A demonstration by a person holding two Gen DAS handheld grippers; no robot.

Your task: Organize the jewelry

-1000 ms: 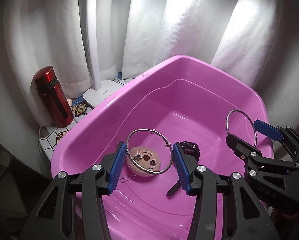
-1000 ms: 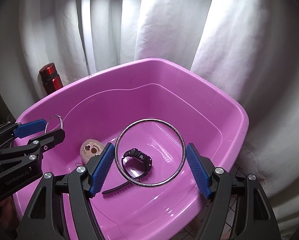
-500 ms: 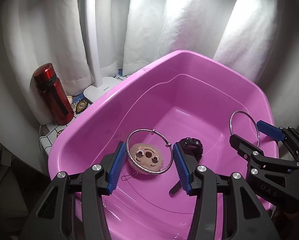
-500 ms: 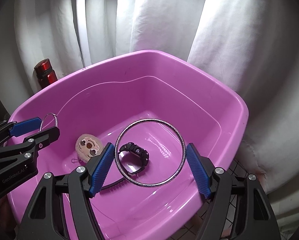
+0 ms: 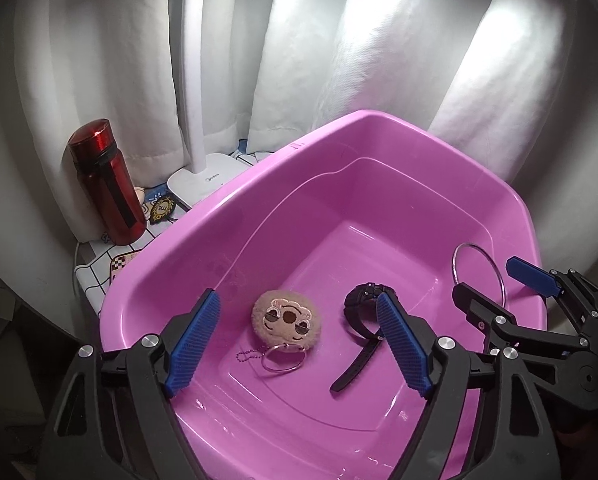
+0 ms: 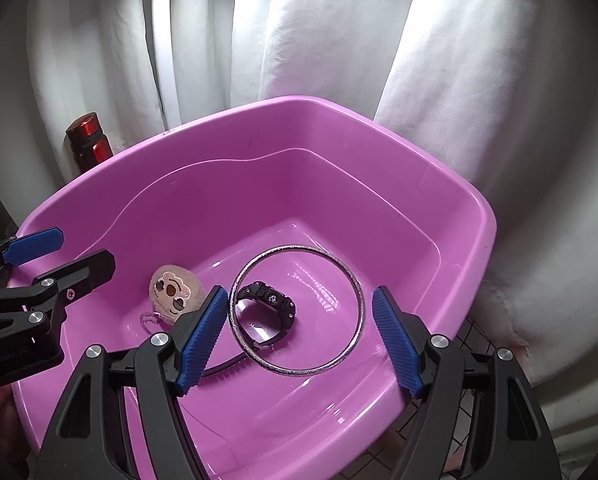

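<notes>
A pink plastic tub (image 5: 379, 128) (image 6: 475, 216) holds a round plush face keychain (image 5: 287, 318) (image 6: 173, 288) and a black wristwatch (image 5: 363, 308) (image 6: 269, 300). My left gripper (image 5: 299, 344) (image 6: 59, 252) is open and empty above the tub. A small silver bangle (image 5: 283, 356) lies on the tub floor by the plush. My right gripper (image 6: 297, 332) (image 5: 495, 280) is spread wide, with a large silver bangle (image 6: 295, 308) (image 5: 477, 268) between its pads above the watch; the bangle looks just free of the right pad.
A red bottle (image 5: 107, 184) (image 6: 89, 140) and a white lamp base (image 5: 207, 184) stand left of the tub on a patterned cloth (image 5: 115, 260). White curtains (image 5: 339, 60) hang close behind.
My left gripper opened and let go of the small bangle, which dropped to the tub floor by the plush. Both views drew back slightly; the right gripper still has the large bangle between its pads.
</notes>
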